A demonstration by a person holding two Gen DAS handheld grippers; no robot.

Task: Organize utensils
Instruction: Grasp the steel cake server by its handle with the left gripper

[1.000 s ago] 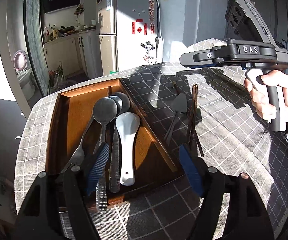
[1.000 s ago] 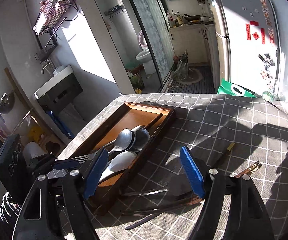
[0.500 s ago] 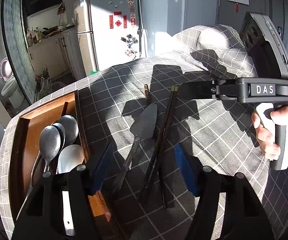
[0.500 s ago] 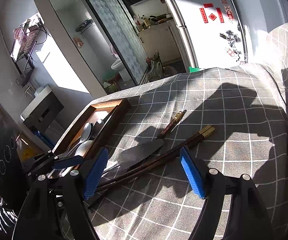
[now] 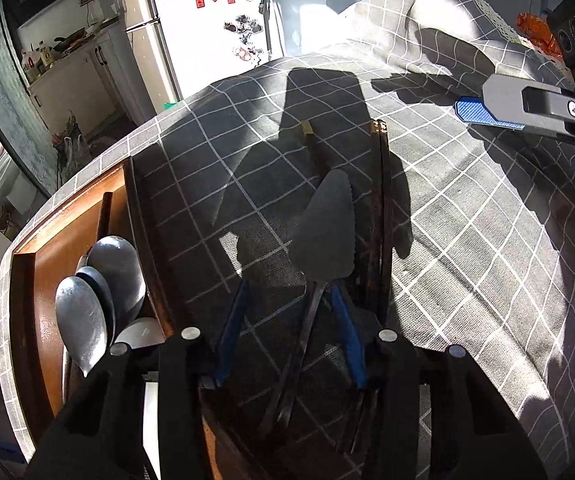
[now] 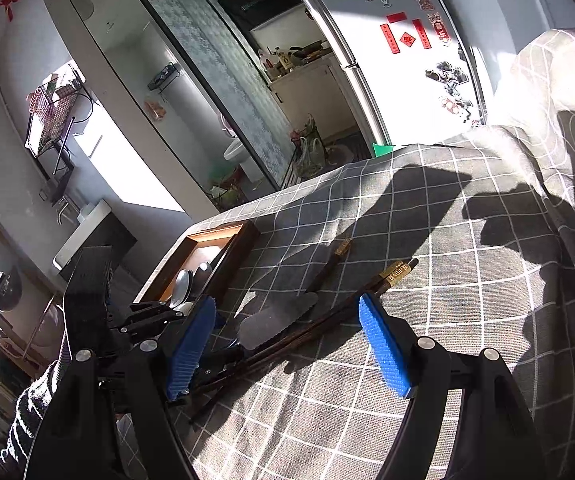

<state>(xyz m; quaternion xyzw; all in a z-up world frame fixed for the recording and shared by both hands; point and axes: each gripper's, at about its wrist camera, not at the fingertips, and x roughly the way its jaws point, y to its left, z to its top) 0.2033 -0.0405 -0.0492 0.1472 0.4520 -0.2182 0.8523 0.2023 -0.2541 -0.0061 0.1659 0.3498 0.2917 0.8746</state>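
A metal cake server (image 5: 327,232) lies on the grey checked cloth, its blade pointing away. My left gripper (image 5: 287,289) is low over its thin handle (image 5: 309,320), which runs between the blue pads. The jaws are closing and a gap still shows on the left side. A pair of dark chopsticks (image 5: 381,208) lies just right of the server, and a dark gold-capped utensil (image 5: 313,144) lies behind it. My right gripper (image 6: 287,306) hovers open above the chopsticks (image 6: 367,288) and the server blade (image 6: 279,318), holding nothing.
The wooden tray (image 5: 59,236) sits at the table's left edge with metal spoons (image 5: 83,320) and a white spoon inside. The cloth rises over a hump at the back right. A fridge (image 6: 407,60) and a kitchen doorway stand beyond the table.
My left gripper has swung right from over the tray to the cake server, sunk towards it and narrowed its jaws around the handle. The right gripper has rolled and come down over the chopsticks.
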